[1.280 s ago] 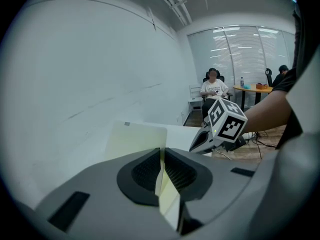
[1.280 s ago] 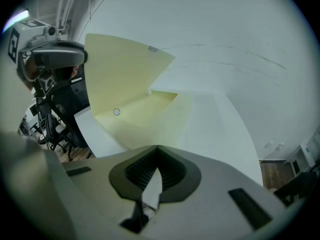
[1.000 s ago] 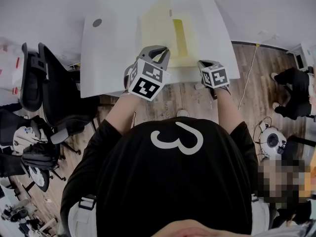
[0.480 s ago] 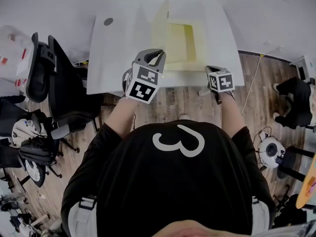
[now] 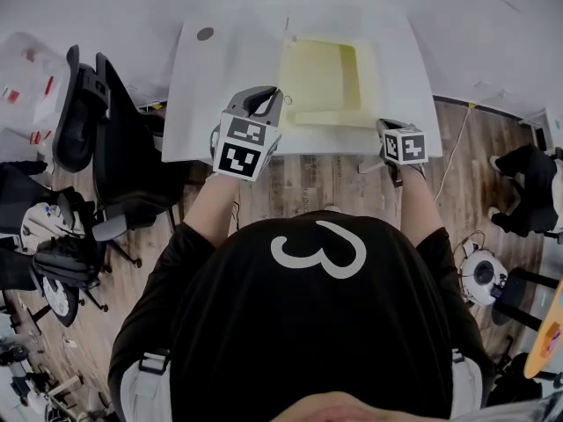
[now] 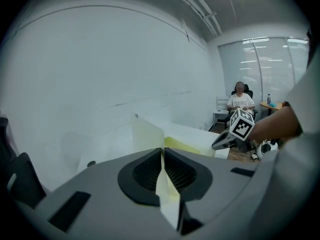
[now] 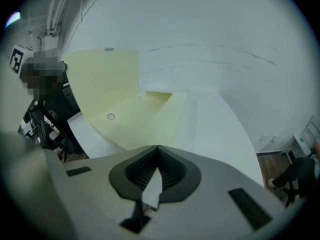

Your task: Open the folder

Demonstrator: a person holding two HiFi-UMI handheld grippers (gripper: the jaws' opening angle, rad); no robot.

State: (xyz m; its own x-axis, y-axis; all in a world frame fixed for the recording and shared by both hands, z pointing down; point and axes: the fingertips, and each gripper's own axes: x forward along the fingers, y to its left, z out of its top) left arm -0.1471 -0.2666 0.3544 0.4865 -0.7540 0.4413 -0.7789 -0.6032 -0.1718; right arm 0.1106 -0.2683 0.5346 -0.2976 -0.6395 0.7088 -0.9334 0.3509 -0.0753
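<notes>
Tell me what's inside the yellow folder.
The cover stands upright, pinched in the left gripper. Inside the folder: a bare pale-yellow panel with a small round mark, and a darker yellow strip. No loose sheets show; anything under the strip is covered.

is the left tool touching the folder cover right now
Touching. In the left gripper view the left tool has its jaws pinched shut on the edge of the folder cover.
</notes>
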